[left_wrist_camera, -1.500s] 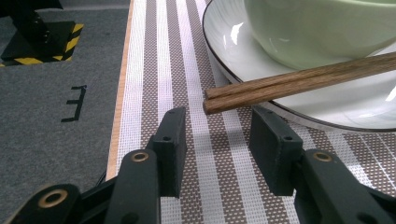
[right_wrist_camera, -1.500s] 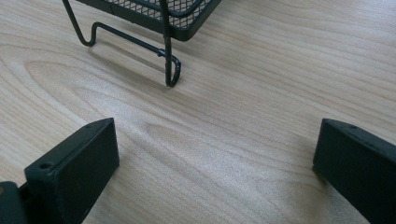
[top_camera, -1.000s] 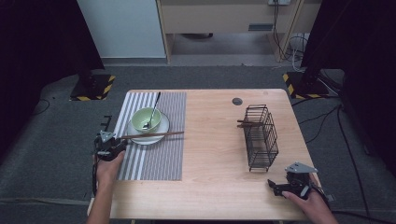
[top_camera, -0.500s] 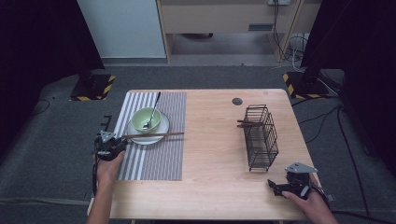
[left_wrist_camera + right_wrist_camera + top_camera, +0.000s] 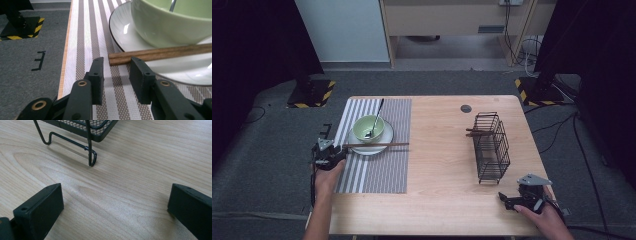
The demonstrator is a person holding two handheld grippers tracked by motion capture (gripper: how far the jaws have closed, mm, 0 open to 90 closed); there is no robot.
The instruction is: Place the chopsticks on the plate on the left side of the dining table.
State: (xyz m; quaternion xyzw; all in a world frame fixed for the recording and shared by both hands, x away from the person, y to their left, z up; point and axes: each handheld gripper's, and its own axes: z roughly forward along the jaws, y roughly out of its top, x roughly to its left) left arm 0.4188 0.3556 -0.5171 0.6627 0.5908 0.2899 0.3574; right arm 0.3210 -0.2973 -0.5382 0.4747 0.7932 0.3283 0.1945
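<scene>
Now the left gripper (image 5: 117,67), jaws parted just short of the brown wooden chopsticks (image 5: 160,53), should ease forward, straddle both ends, then pinch; the right gripper (image 5: 115,207) gapes empty.

Left tongs (image 5: 114,66) just opened slightly further, black jaws straddling the blunt ends of the brown wooden chopsticks (image 5: 160,53), pads not pressing them.
</scene>
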